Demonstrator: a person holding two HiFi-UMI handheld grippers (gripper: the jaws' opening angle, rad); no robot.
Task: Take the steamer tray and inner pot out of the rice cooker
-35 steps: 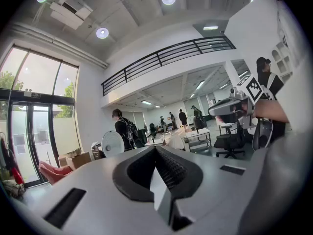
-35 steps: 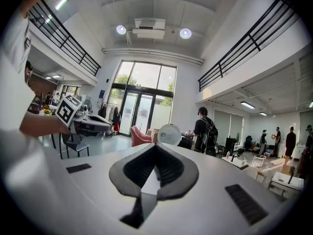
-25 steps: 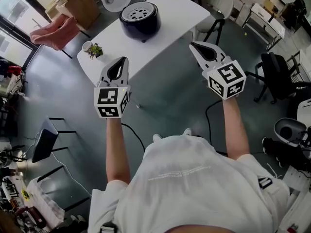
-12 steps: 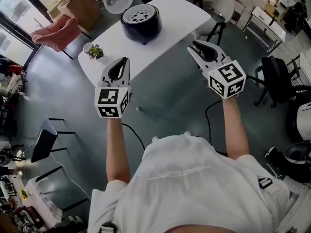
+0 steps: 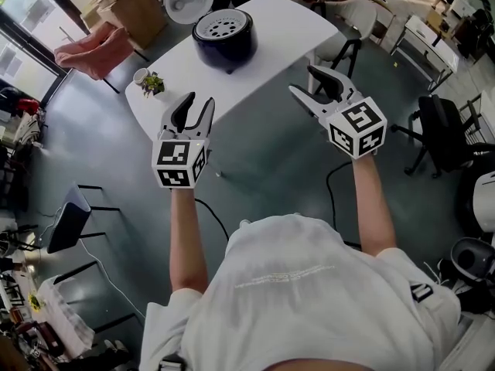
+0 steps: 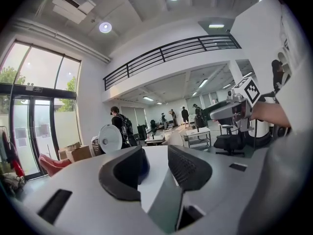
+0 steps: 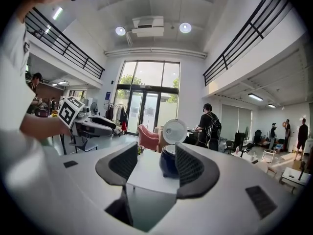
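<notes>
Your left gripper point(image 5: 198, 103) and right gripper point(image 5: 307, 81), mid-frame, have just been opening, jaws apart and empty, while the rice cooker point(image 5: 223, 39), steamer tray point(image 5: 220, 25) inside, sits upper centre on the white table point(image 5: 290, 22).

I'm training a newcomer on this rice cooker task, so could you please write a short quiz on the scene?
1. True or false: the pale perforated round steamer tray lies on the white table, outside the dark blue round rice cooker.
2. What stands near the table's left corner, head view? A) small green potted plant B) kettle C) bowl
3. What do the left gripper and right gripper hold?
Key: 1 false, it sits in the cooker; 2 A; 3 nothing: their jaws have just been opening, empty.
</notes>
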